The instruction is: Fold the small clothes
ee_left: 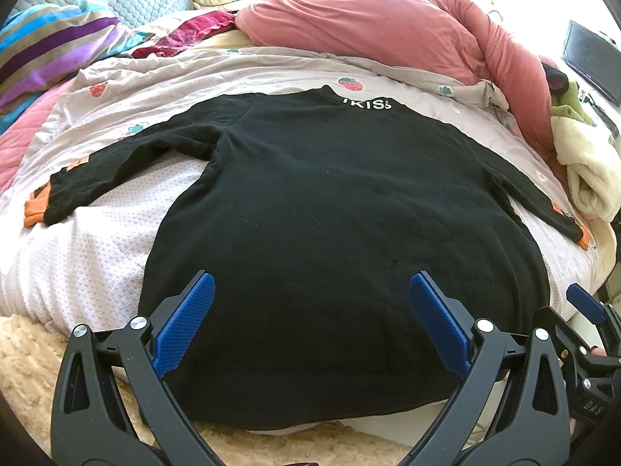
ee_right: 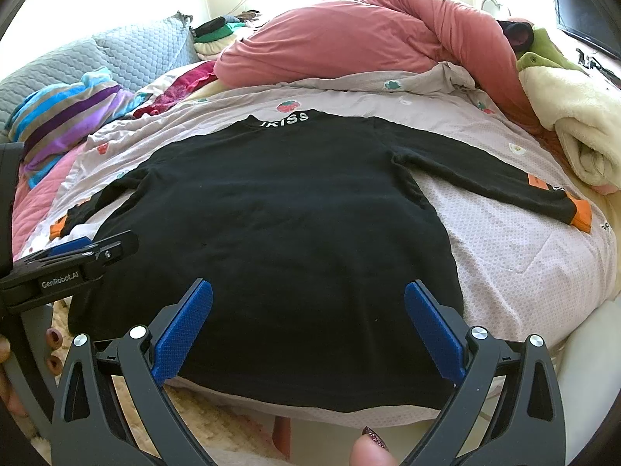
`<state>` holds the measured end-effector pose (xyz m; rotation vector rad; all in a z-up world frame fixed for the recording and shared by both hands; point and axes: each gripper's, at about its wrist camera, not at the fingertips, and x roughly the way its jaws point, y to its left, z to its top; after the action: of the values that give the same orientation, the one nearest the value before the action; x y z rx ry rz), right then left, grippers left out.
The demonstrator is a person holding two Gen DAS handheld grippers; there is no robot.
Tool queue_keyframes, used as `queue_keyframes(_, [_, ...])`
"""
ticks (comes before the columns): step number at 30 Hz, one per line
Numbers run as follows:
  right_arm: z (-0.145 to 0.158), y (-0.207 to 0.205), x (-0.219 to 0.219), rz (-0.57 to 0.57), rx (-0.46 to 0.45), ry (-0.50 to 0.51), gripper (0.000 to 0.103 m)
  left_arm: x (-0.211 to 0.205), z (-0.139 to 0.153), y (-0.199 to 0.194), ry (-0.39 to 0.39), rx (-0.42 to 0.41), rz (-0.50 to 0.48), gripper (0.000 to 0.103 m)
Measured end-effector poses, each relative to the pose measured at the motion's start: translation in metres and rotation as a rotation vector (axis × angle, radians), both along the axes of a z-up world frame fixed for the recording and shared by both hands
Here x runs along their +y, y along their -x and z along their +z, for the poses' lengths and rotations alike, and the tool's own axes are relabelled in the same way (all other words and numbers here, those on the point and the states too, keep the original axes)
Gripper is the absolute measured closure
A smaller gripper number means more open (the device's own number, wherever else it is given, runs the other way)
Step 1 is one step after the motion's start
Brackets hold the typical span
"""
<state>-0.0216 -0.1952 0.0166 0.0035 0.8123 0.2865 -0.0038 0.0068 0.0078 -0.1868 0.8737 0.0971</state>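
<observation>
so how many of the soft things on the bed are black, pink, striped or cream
black: 1, the black top, spread flat
pink: 1, the pink duvet, bunched up at the back
striped: 1, the striped bundle, far left
cream: 1, the cream blanket, rolled at the right
total: 4
</observation>
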Motion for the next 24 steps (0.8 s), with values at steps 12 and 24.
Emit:
queue_keyframes(12, [0.0,-0.003,-0.003,-0.005,0.0,-0.006,0.004,-0.004,-0.004,-0.005,-0.014,0.006,-0.002,0.008])
queue_keyframes(24, [-0.002,-0.016,-0.013,-0.045,-0.009,-0.008,0.004,-0.015,-0.006,-0.018,-0.021,0.022,-0.022,0.008])
